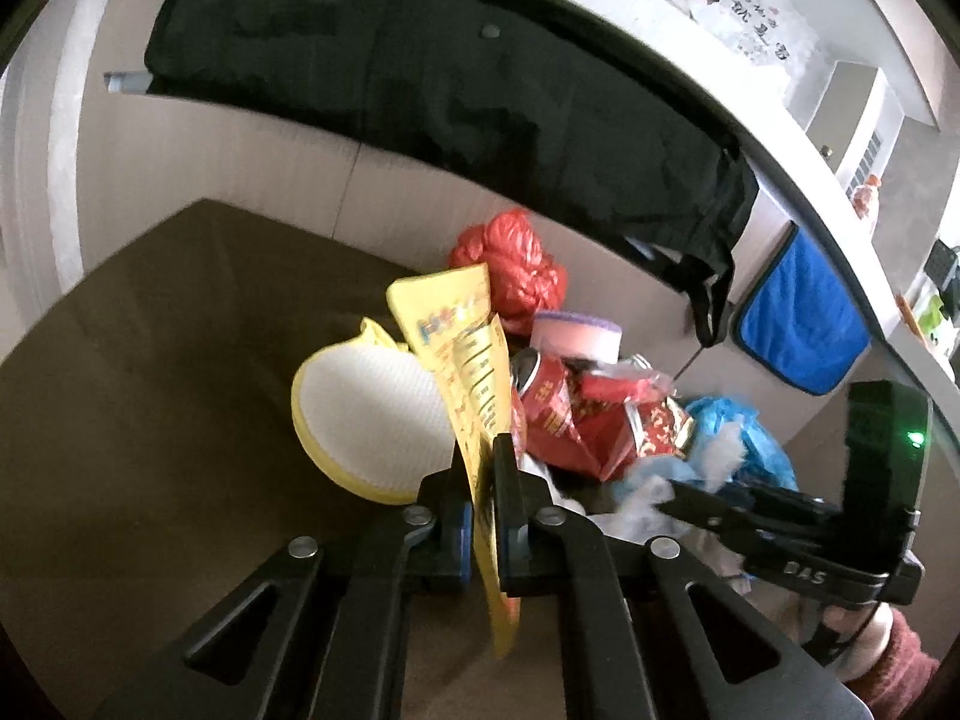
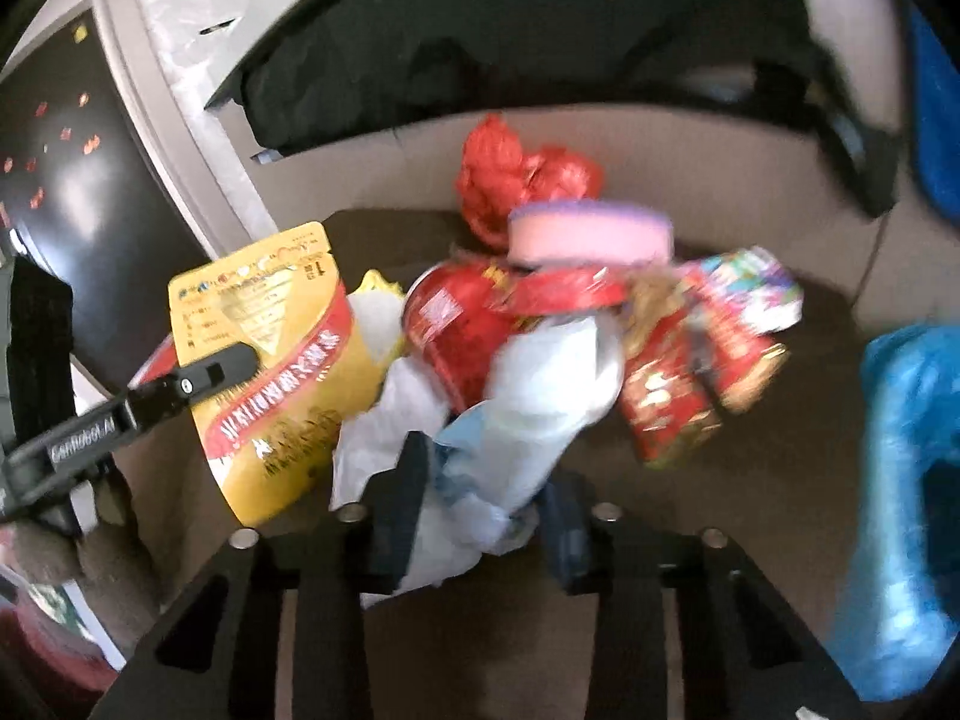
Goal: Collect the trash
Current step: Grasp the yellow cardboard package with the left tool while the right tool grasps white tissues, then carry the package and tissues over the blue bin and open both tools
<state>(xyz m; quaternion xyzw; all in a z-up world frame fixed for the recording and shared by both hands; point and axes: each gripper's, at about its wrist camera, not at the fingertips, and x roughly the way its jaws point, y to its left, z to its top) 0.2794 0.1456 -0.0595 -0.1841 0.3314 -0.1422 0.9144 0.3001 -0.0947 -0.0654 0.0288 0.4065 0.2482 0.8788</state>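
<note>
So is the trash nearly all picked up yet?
Not yet. Nothing looks put away so far. In hand: the left gripper pinches a yellow packet, and the right gripper has white crumpled plastic between its fingers. Still left on the table: a red can, red knotted bag, pink sponge, red wrappers and a round yellow pad.

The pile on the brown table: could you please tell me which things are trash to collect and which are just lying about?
Trash: yellow packet, red can, white tissue, red bag, red wrappers.

Lying about: black cloth, blue cloth.
</note>
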